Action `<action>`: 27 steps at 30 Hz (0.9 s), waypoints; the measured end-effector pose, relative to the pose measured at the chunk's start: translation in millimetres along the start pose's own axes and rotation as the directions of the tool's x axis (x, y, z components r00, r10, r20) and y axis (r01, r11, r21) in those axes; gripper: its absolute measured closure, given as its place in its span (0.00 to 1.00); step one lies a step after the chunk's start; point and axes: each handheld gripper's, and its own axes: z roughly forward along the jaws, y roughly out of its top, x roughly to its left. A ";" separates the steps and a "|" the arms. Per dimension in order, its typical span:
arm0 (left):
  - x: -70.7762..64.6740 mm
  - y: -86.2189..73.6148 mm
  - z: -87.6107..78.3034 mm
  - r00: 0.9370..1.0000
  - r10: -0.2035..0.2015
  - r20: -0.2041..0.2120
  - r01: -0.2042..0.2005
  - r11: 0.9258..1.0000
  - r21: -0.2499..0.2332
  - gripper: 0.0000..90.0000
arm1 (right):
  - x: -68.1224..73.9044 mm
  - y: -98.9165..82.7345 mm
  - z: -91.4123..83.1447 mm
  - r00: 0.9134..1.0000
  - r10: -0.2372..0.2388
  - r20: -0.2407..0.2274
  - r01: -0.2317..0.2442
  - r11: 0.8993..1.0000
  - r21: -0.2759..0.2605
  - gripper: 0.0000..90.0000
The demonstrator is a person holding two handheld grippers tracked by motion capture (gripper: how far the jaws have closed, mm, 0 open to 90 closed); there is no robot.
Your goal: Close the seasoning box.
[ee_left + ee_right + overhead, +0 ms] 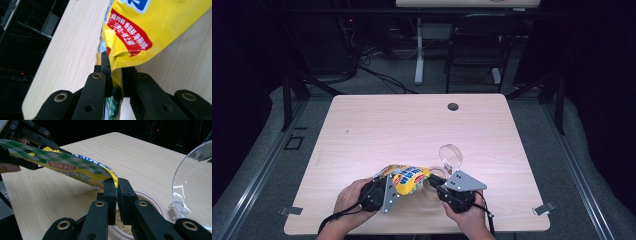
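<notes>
A yellow snack bag point(409, 179) hangs between my two grippers over the front middle of the table. My left gripper point(398, 187) is shut on one end; in the left gripper view its jaws point(113, 65) pinch the crumpled yellow foil point(150, 25). My right gripper point(432, 179) is shut on the opposite corner of the bag point(75, 167), and its tips point(117, 183) clamp the green-checked seam. Directly under that corner stands a round pale container point(150, 198) with brown crumbs point(117, 221) inside. Its clear lid point(192, 185) stands open at the right.
The light wooden table point(412, 125) has a cable hole point(453, 106) near its far edge. The clear lid point(452, 156) stands just beyond my right gripper. A dark chair point(477, 45) and a table leg stand on the floor behind.
</notes>
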 end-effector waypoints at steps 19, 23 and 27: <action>6.4 -16.5 3.9 0.988 -0.123 0.097 0.126 0.991 -0.032 0.97 | -1.9 0.0 -0.6 1.000 0.026 -0.017 -0.027 1.000 -0.017 0.86; 9.0 -18.0 4.2 0.982 -0.148 0.115 0.154 0.987 -0.039 0.97 | -2.1 -1.5 -0.7 0.999 0.036 -0.024 -0.036 0.999 -0.019 0.85; 11.3 -19.8 4.9 0.977 -0.174 0.127 0.181 0.982 -0.045 0.97 | -1.7 -2.0 -2.3 0.999 0.029 -0.021 -0.029 0.999 -0.016 0.84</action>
